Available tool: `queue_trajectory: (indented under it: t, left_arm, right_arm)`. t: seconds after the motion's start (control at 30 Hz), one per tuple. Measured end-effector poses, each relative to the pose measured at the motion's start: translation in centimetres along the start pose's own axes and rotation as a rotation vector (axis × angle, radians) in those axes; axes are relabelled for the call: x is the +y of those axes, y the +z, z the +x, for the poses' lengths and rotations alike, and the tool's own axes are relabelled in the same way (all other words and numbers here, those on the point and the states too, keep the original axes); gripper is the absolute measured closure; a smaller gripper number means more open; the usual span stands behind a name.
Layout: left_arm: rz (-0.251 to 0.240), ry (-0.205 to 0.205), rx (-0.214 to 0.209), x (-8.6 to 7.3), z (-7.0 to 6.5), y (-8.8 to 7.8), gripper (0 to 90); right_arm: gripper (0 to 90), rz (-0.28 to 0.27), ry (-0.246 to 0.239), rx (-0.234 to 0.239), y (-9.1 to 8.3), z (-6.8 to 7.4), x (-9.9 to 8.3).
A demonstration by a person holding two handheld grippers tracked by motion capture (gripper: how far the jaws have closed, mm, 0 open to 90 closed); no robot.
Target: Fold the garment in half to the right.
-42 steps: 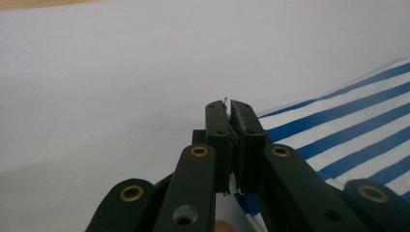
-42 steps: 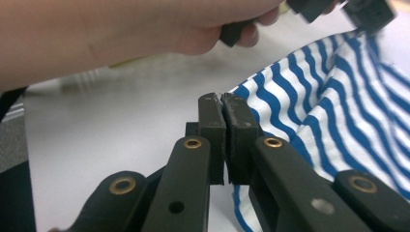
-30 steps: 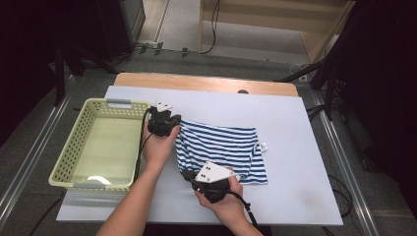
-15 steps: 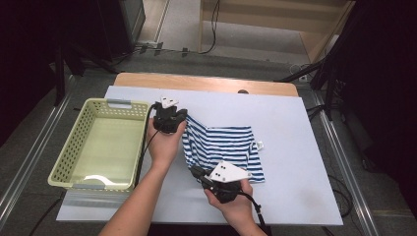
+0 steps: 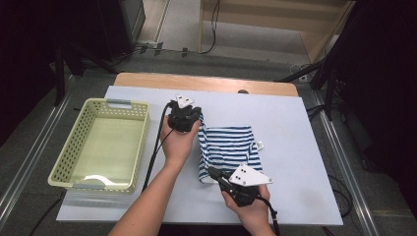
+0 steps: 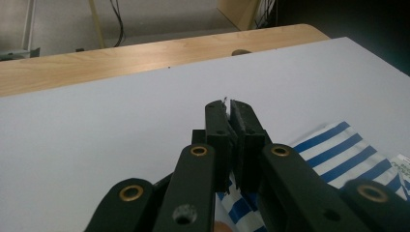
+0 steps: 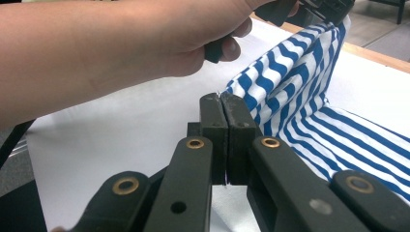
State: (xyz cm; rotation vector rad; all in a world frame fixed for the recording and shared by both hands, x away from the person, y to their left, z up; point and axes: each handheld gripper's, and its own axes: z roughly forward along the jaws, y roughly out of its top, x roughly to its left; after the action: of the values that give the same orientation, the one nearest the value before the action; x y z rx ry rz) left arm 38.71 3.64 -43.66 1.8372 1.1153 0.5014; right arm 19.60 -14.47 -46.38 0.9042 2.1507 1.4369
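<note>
— Fingers (image 6: 241, 126) of our left gripper (image 5: 186, 117) are pressed together on the far corner of the striped cloth (image 5: 231, 147); the right gripper (image 5: 219, 175) has its fingers (image 7: 237, 125) clamped on the near corner of the same edge.

— So where does the cloth sit?

— Mid-tabletop (image 5: 295, 123), just right of the yellow basket (image 5: 64, 162), which has nothing in it. We judge we are mid-fold: both grippers hold the left edge up off the surface so it can be carried over the rest, which lies flat. Pinching both corners keeps that edge taut and straight.

— Do the views agree?

— They add to each other. From above we see the layout — cloth between the two hands, a small white tag (image 5: 257, 145) at its right side. The right gripper view shows what the high view hides: the lifted edge standing as a steep striped wall, rising to the left hand (image 7: 121, 43). The left gripper view shows stripes under its closed jaws and bare tabletop ahead.
</note>
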Motion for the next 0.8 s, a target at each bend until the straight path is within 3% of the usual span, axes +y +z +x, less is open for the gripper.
queue_trajectory:
  t: [0.17,0.47,0.67,0.8]
  left_arm:
    - [-0.002,-0.026,0.009,-0.3,1.2,-0.6,87.6]
    - [-0.023,-0.082,0.066,-0.3,5.2,-3.2,87.6]
    - [-0.056,-0.108,0.078,0.5,6.5,-4.9,87.6]
    - [-0.050,-0.090,0.079,0.5,6.2,-4.9,87.6]
  right_arm:
    - [87.8,0.000,-0.011,0.027,1.3,1.0,0.8]
    - [88.0,-0.001,-0.043,0.058,4.0,3.0,2.9]
    - [88.0,-0.018,-0.059,0.077,5.1,4.1,4.4]
    - [88.0,-0.032,-0.069,0.076,5.0,4.4,4.8]
